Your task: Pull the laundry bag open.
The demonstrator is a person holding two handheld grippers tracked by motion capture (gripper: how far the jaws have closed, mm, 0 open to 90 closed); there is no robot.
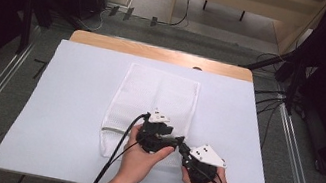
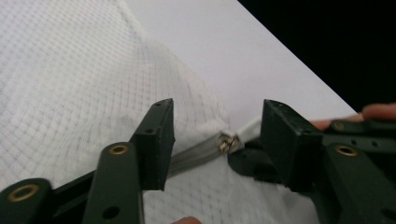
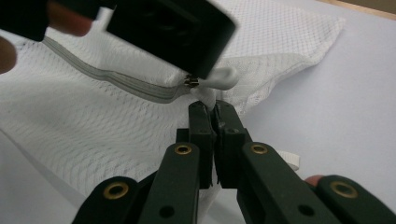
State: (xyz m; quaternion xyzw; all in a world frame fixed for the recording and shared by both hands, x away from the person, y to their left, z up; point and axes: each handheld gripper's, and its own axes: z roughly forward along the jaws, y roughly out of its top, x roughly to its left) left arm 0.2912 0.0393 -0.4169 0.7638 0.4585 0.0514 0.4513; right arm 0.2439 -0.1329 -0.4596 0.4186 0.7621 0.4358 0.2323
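At the table's near edge, the right gripper (image 3: 213,109) has its jaws pinched together on the corner fabric of the white mesh bag (image 1: 153,105) beside the zipper slider (image 3: 191,82). The left gripper (image 2: 217,140) stands spread astride that zipper (image 2: 194,156). The bag's long axis runs away from the person across the white table (image 1: 72,106), zippered end nearest.

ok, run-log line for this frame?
white mesh zip bag flat on table | left gripper open around zipper pull | right gripper shut on bag corner
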